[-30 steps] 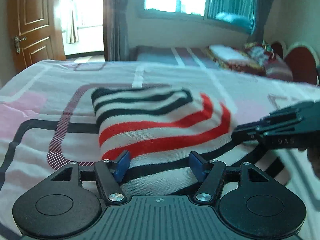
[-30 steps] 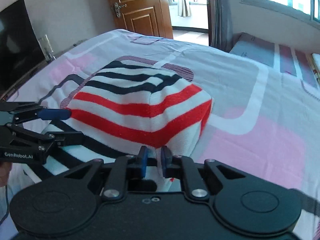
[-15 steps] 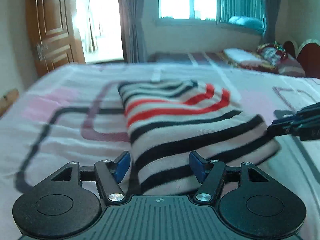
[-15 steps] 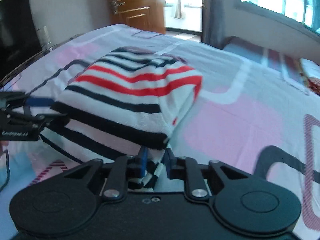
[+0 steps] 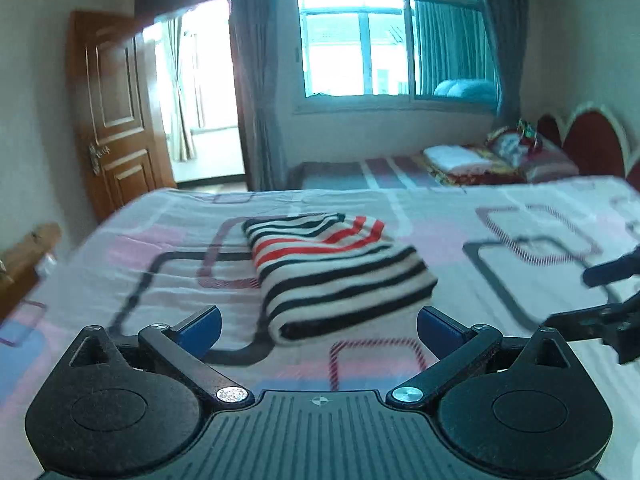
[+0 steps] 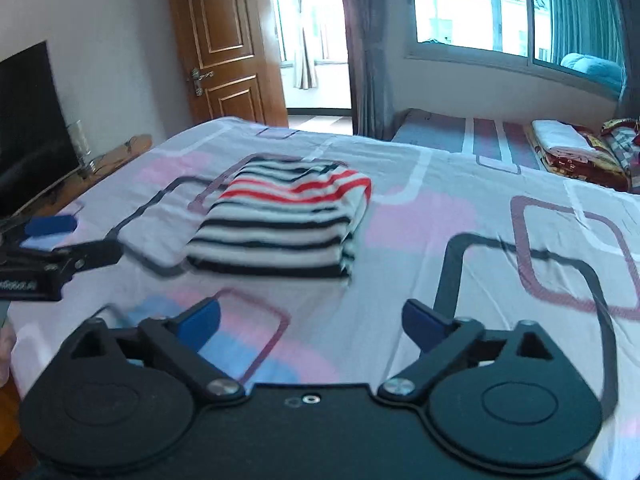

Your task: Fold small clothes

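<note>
Pink-and-grey patterned sheet covers the bed, which fills both views ahead of the tongs. On it, ahead of both tongs and apart from them, lies the top, a striped knit folded into a thick rectangle with its red stripes at the far end and black ones near.

Left tongs are released, jaws opening wide, nothing between them; the top sits just beyond their tips. Right tongs are likewise released and opening, empty, with bare sheet between the blue pads and the top ahead and slightly left.

Risks, as I judge them: the fold looks done, but the knit is bulky and its upper layer could spring or slide open on the soft mattress. A tong tip swung back across it could snag the loose edge and drag the stack apart.

Only the right view shows the top's open side, where stacked layers and a small sag at the near corner appear; it also shows a dark screen to the left. The left view shows the rounded fold edge instead, and the 2nd bed's red headboard far right.
</note>
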`<action>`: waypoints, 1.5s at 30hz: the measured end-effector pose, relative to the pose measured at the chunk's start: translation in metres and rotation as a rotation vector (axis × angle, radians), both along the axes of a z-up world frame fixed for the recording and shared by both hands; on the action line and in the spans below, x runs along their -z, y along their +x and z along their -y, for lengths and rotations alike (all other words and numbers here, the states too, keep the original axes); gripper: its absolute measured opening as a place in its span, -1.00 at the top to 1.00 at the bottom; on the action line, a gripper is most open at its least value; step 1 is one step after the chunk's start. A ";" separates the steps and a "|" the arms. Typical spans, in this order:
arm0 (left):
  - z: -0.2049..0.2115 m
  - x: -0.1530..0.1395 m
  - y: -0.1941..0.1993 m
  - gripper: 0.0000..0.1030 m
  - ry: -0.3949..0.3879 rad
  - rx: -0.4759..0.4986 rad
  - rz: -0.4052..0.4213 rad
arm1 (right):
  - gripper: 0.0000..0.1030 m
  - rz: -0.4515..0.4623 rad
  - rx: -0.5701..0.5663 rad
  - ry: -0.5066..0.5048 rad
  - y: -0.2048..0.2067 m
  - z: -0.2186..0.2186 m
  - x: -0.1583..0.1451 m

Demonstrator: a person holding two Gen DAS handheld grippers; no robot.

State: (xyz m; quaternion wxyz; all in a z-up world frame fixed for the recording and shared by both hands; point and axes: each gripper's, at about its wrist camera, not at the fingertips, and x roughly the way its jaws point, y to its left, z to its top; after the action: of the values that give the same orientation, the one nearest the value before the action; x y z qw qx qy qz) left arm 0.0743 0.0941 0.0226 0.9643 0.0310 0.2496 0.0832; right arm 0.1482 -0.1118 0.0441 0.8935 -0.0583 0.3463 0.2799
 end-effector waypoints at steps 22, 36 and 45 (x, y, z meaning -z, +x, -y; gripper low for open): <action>0.007 -0.006 -0.083 -1.00 -0.122 -0.044 0.008 | -0.99 0.185 0.150 -0.023 -0.096 -0.015 -0.022; 0.001 -0.006 -0.079 -1.00 -0.129 -0.051 0.014 | -0.99 0.189 0.132 -0.020 -0.095 -0.027 -0.026; 0.002 -0.008 -0.080 -1.00 -0.123 -0.055 0.020 | -0.99 0.186 0.133 -0.018 -0.095 -0.026 -0.026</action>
State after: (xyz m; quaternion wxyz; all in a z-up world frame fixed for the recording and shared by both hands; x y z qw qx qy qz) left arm -0.0061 0.0925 0.0311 0.9641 -0.0360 0.2455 0.0944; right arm 0.0527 -0.0859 0.0702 0.9379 -0.0687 0.2673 0.2101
